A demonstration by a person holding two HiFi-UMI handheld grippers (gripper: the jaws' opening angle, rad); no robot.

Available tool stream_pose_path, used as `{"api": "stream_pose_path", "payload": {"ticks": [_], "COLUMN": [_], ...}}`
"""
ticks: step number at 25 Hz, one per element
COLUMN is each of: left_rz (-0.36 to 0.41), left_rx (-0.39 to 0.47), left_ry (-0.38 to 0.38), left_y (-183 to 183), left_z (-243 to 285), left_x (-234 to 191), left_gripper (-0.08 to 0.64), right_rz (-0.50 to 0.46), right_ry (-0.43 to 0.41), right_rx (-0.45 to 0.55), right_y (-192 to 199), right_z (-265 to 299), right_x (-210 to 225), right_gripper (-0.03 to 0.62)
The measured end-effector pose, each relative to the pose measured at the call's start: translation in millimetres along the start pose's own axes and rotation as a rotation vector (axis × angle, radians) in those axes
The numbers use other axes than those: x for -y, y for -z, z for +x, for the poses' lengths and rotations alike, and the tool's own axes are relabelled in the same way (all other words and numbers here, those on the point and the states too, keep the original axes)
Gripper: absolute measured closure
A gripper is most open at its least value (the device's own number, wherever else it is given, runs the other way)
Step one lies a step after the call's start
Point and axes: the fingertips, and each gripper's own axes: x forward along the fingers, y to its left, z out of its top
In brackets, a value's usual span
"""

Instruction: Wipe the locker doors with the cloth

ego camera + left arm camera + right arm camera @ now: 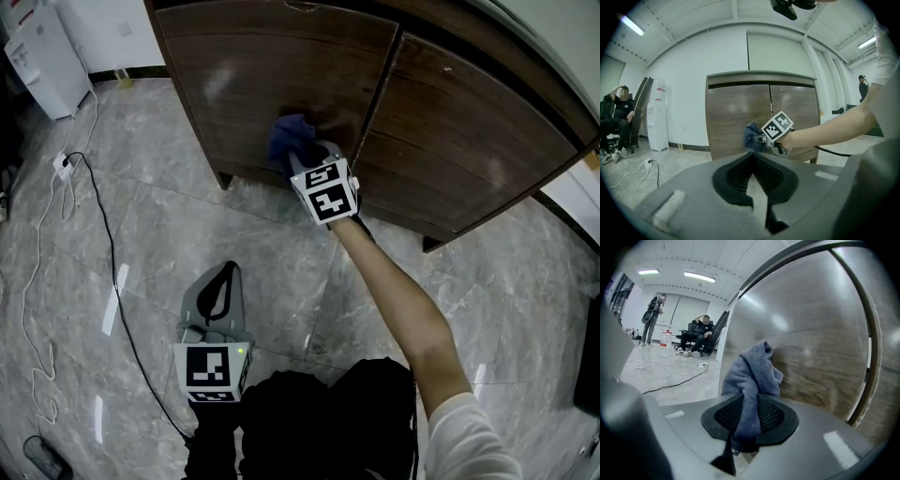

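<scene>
On left locker door (253, 84) | cloth (291, 139) pinched in right gripper (307, 161) | left gripper (225, 277) pressed together

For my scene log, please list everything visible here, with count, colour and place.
locker doors: two, dark brown, straight ahead
cloth: one, blue, low on the left-hand door
water dispenser: one, white, left of the locker
power strip: one, white, on the floor near the dispenser
cable: one, black, across the grey floor
seated person: one, dark top, beside the dispenser
standing person: one, dark clothes, far behind the seated one
second standing person: one, dark, far right of the locker
left gripper: one, grey, shut and empty, held low
right gripper: one, grey, shut on the cloth
</scene>
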Motion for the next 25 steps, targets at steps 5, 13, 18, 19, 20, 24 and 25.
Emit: {"api": "stream_pose_path", "payload": {"ticks": [5, 13, 18, 19, 20, 24, 25], "left_rz": [-0.011, -0.006, -0.004, -0.003, -0.004, -0.013, -0.015], "left_rx": [0.002, 0.032, 0.039, 0.042, 0.042, 0.035, 0.037], "left_ry": [-0.007, -0.012, -0.023, -0.026, -0.029, -0.037, -0.037], "left_y": [-8.2, -24.7, -25.2, -25.6, -25.4, -24.1, -24.2], "left_z": [-6.5, -12.6, -16.1, -16.7, -17.2, -19.3, -19.3], "left_x": [-1.7, -1.1, -6.3, -7.6, -8.7, -11.7, -12.0], "left_gripper": [0.560, 0.560, 0.560, 0.560, 0.560, 0.560, 0.560], "right_rz": [-0.019, -0.060, -0.061, -0.063, -0.064, -0.046, -0.042], "right_ry": [0.008, 0.030, 0.041, 0.042, 0.042, 0.037, 0.037], "right_rx": [0.057, 0.184, 0.233, 0.241, 0.250, 0.291, 0.301], "right_y": [-47.3, -135.6, -175.6, -181.6, -187.6, -214.5, -221.6], "right_z": [-15.0, -35.5, -43.8, -45.6, -47.7, -56.7, -58.5], "right_x": [7.9, 24.1, 28.9, 29.8, 30.8, 34.8, 35.6], "right_gripper": [0.506, 0.506, 0.506, 0.506, 0.506, 0.505, 0.505]}}
